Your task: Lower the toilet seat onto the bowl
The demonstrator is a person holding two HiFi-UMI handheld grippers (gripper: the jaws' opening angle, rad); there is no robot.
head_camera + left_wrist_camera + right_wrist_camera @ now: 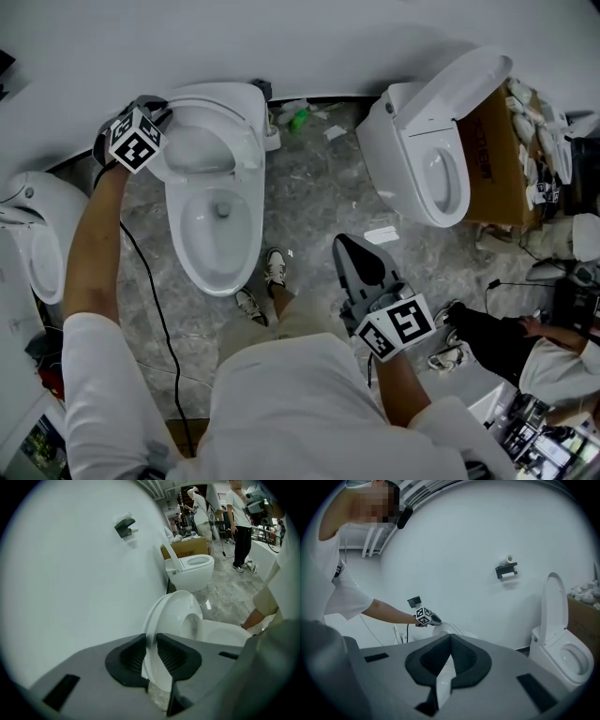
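The left hand-held gripper (150, 654) is clamped on the edge of the seat (180, 616), one dark pad on each face of the white rim. The seat stands tilted up and stretches away from the jaws, its opening showing just beyond the pads. The bowl (211, 225) lies below and in front of this hand-held gripper, uncovered, with the wall (70, 573) close on its left side. (The lid seems to sit right behind the seat, though the line between them is hard to make out.)

The right hand-held gripper (451, 641) hangs well apart from the seat, jaws together at the tips with nothing between them. A second toilet (562, 653), its lid up, stands off to its right.
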